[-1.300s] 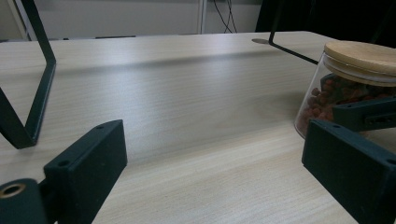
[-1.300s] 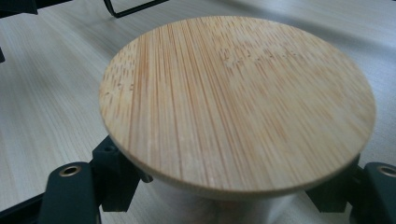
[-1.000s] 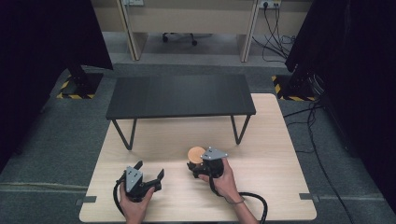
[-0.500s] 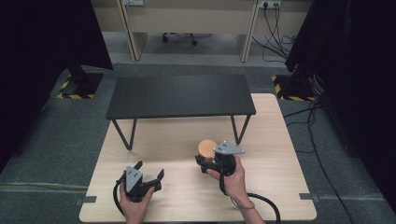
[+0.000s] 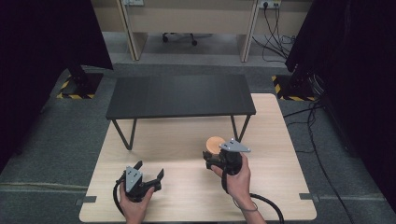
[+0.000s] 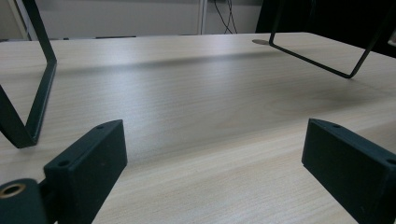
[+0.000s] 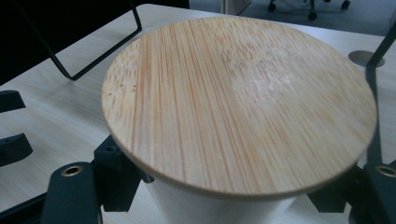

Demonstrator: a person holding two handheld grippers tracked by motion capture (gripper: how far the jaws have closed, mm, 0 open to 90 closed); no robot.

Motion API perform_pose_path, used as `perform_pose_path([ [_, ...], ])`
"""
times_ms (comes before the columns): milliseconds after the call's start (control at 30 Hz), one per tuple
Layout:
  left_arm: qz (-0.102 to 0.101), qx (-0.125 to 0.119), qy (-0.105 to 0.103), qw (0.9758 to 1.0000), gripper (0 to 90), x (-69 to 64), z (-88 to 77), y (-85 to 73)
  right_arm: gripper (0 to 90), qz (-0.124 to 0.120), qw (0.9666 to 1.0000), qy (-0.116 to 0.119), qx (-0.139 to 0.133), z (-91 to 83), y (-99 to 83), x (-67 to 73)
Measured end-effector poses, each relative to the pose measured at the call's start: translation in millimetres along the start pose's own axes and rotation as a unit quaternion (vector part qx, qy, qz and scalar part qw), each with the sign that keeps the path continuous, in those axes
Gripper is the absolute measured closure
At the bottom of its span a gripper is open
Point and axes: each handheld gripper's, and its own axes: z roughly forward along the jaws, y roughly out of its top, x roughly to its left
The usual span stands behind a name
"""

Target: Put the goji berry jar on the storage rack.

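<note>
The right tool is clamped on a white round jar with a flat bamboo lid, jaws pressed to the white wall just under the lid. The jar is near the right front leg of the low black metal-legged stand on the pale wooden desk. The left tool, jaws wide apart, holds nothing and sits low at the desk's near left, well apart from the jar.

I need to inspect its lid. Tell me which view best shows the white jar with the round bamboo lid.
The right gripper view: the white jar with the round bamboo lid sits close between the jaws. The high view shows it small.
</note>
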Motion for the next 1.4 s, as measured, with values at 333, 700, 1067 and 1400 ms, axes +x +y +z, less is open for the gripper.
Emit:
perform_pose_path([
  [333,0.000,0.000,0.001,1.0000,5.9,0.0,0.0,0.1,26.3,0.004,0.9961,-0.069,-0.055,-27.7,7.5,23.7],
  [700,0.000,0.000,0.000,1.0000,5.9,0.2,0.1,0.1,26.3,0.013,0.9920,-0.093,-0.084,-38.0,38.2,19.1],
  [1067,-0.001,0.001,-0.002,1.0000,5.9,0.8,0.2,0.4,26.3,-0.001,0.9886,-0.111,-0.102,-29.5,85.7,19.6],
  [1400,0.000,0.001,-0.003,1.0000,5.9,1.2,0.3,0.4,26.3,-0.004,0.9924,-0.105,-0.064,17.6,139.9,-0.8],
])
